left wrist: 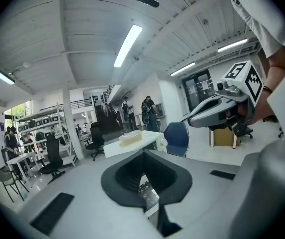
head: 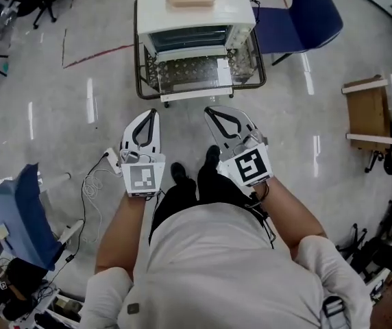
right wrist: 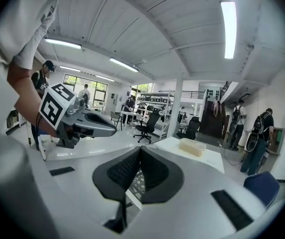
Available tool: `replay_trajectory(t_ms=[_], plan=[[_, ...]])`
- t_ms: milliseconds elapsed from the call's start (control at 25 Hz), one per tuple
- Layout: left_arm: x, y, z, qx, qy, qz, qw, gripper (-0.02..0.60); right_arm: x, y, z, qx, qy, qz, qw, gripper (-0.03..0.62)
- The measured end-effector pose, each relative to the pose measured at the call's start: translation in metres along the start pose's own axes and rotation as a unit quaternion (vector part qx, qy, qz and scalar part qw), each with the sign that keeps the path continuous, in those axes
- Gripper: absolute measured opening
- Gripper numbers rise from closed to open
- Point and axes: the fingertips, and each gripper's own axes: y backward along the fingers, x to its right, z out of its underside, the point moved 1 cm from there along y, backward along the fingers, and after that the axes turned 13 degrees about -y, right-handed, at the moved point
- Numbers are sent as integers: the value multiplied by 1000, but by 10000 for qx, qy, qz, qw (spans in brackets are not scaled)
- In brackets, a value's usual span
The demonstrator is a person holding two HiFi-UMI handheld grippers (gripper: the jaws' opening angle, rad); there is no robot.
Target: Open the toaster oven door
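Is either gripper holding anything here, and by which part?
Nothing held: left gripper and right gripper both show jaws together, empty, apart from the white toaster oven.

The white, black-padded left tool (head: 153,113) and right tool (head: 208,110) are held side by side, apart, pointed far, each with its jaws closed tip to tip.

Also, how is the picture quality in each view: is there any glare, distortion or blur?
Head view: sharp, but bright glare streaks lie on the glossy floor near the toaster oven. Left gripper view: strong fisheye bending, dark corners, and the left gripper itself looks soft. Right gripper view: the same bending; the ceiling lamp is blown out white.
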Motion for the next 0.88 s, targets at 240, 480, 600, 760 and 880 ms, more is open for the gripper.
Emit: replay_trajectory(t_ms=[240,480,600,760,880], plan=[[-17,53,-29,114,197,103,9997,15,-28,27,-34,60,-406,322,9986,18],[-28,95,-42,297,369,215,9986,15,-57,44,-52,278,-219,455,9983,18],[-31,108,-43,352,427,279,9981,15,-69,48,-55,275,-184,518,9981,18],[-35,124,-43,478,435,309,9974,15,-85,52,-57,283,-148,579,9978,18],[-37,137,-42,569,430,346,9969,15,-98,56,-57,242,-168,677,9973,18]])
